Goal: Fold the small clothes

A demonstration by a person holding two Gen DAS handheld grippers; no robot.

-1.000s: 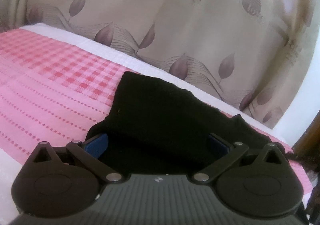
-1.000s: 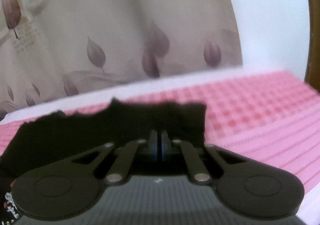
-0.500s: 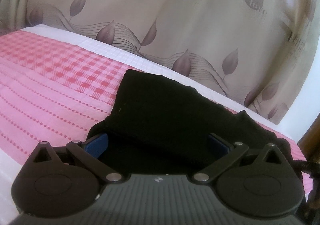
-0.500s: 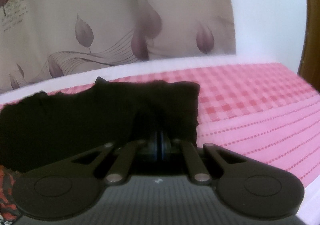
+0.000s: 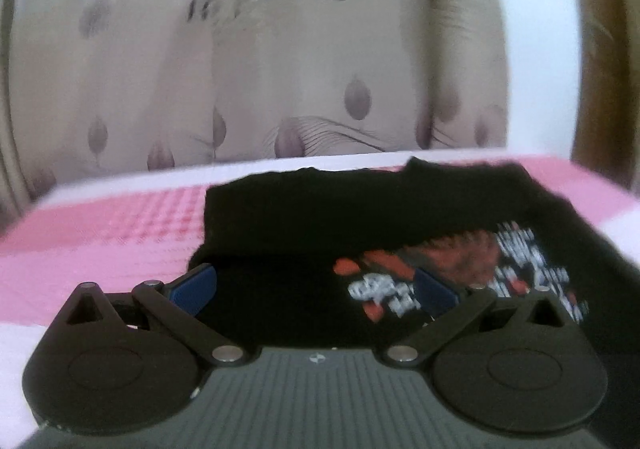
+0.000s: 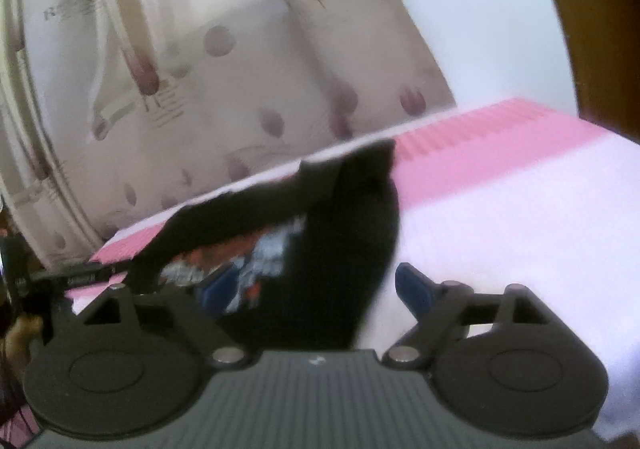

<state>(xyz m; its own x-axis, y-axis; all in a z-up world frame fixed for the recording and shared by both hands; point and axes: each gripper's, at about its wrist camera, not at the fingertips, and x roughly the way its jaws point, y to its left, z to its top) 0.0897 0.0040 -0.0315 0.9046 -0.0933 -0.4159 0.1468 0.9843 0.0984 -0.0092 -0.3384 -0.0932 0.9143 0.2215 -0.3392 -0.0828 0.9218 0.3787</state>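
A black small garment (image 5: 304, 217) with a red and white print (image 5: 460, 261) lies on the pink bed sheet (image 5: 100, 241), partly folded over itself. My left gripper (image 5: 316, 289) stands open low over its near edge, its blue pads wide apart and not pressing the cloth. In the right wrist view the same garment (image 6: 344, 241) runs from the far bed edge down between the fingers. My right gripper (image 6: 316, 287) has its jaws opening, with black fabric lying between them and no pad pressing on it. Both views are blurred.
A beige curtain (image 5: 280, 69) with a leaf print hangs right behind the bed. A white wall (image 6: 460, 9) and a brown wooden frame (image 6: 592, 29) stand at the right. The sheet turns white (image 6: 520, 217) toward the near right.
My right gripper was shut on the black fabric and is now wide open. Both cameras have swung sideways, and the garment's printed side has come into view.
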